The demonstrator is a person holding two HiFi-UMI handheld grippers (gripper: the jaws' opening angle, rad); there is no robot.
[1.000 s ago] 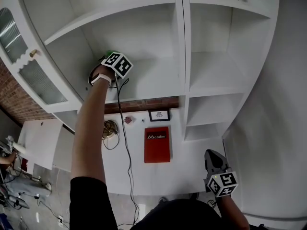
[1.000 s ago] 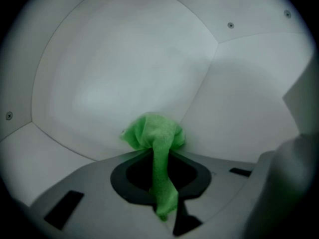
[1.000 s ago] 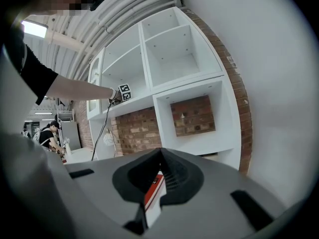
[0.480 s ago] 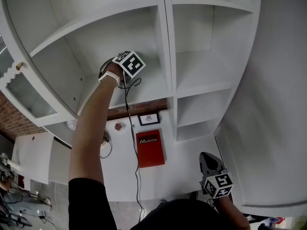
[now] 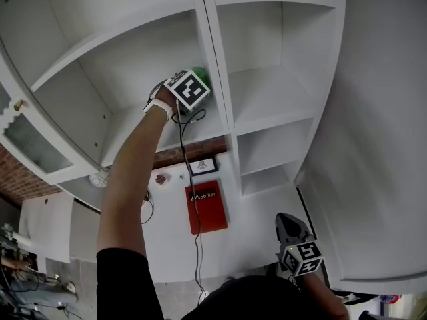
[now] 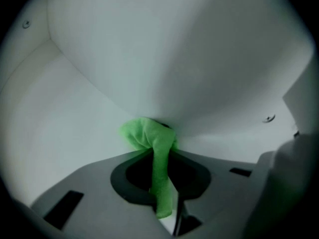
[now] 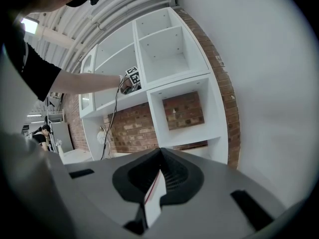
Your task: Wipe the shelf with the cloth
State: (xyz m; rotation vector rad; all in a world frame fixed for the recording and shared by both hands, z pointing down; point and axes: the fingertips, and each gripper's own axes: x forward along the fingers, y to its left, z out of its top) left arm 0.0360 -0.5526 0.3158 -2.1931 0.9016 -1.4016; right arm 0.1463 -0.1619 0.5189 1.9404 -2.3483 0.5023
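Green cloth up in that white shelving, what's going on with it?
A person is wiping a white shelf unit using a hand-held gripper in each hand. The left gripper is reached up into an upper compartment, beside the upright divider. Its jaws are clamped on the green cloth, whose bunched end presses against the white inside surface. The right gripper hangs low at the person's side, jaws together with nothing in them.

White open-compartment shelving unit (image 5: 215, 59) against a red-brick wall (image 7: 185, 108); plain white wall (image 7: 269, 73) to its right, white ceiling pipes (image 7: 119, 6) above, glazed cabinet door (image 5: 28, 144) at left
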